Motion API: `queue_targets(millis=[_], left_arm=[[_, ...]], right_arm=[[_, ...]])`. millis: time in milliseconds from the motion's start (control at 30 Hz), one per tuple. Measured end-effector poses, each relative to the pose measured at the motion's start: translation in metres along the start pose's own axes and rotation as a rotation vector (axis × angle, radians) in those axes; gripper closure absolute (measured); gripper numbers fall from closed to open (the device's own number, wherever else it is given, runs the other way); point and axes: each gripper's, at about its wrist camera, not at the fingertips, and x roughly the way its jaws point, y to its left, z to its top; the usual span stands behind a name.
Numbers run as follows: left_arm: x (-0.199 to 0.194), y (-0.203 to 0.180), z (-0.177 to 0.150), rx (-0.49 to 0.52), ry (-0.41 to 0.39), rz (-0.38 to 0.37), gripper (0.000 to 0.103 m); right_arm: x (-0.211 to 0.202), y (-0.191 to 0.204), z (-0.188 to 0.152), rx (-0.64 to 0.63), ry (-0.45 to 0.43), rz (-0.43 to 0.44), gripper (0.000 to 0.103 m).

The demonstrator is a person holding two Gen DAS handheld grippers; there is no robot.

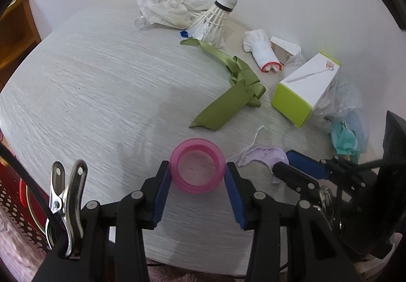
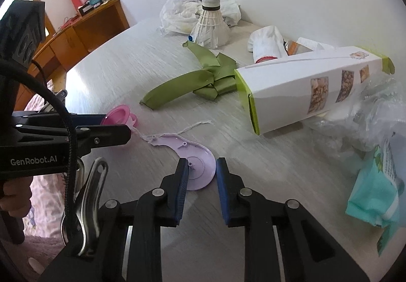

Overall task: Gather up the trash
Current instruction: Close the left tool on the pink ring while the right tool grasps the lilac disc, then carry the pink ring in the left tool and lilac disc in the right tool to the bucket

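The table [image 1: 88, 78], pale wood-grain and round-edged, carries everything, its far edge pushed against a white wall. Largest on it is the white carton with lime-green ends [image 2: 299, 94], lying on its side near the right edge. At the far edge sits a crumpled white plastic bag [image 1: 165, 7], and leaning against it an oversized white shuttlecock [image 1: 213, 17], cork end up. A rolled white cloth with a red rim [image 1: 261, 50] lies by the wall between shuttlecock and carton. Across the middle sprawls a green satin ribbon [image 1: 236, 89], knotted in a bow just beside the carton's green end. Clear plastic film and a teal packet [image 2: 373, 195] pile up at the right edge.

Down at the near edge: the left gripper [image 1: 198, 175] has its blue pads pressed on both sides of a pink translucent ring [image 1: 198, 167], gripping it, the ring's hole facing the camera. Just to its right, the right gripper [image 2: 202, 172] straddles the round end of a flat lilac plastic piece [image 2: 195, 162] with a white string trailing from it; its jaws are narrow, though I cannot tell whether the pads actually press on it.
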Motion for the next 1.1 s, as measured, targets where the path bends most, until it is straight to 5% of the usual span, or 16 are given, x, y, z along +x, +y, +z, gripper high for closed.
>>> queue_targets(millis=[1100], left_arm=[[-0.037,0.032,-0.002,-0.045,-0.082,0.031,0.058]], right_arm=[[-0.020,0.034,0.022,0.034,-0.064,0.038,0.080]])
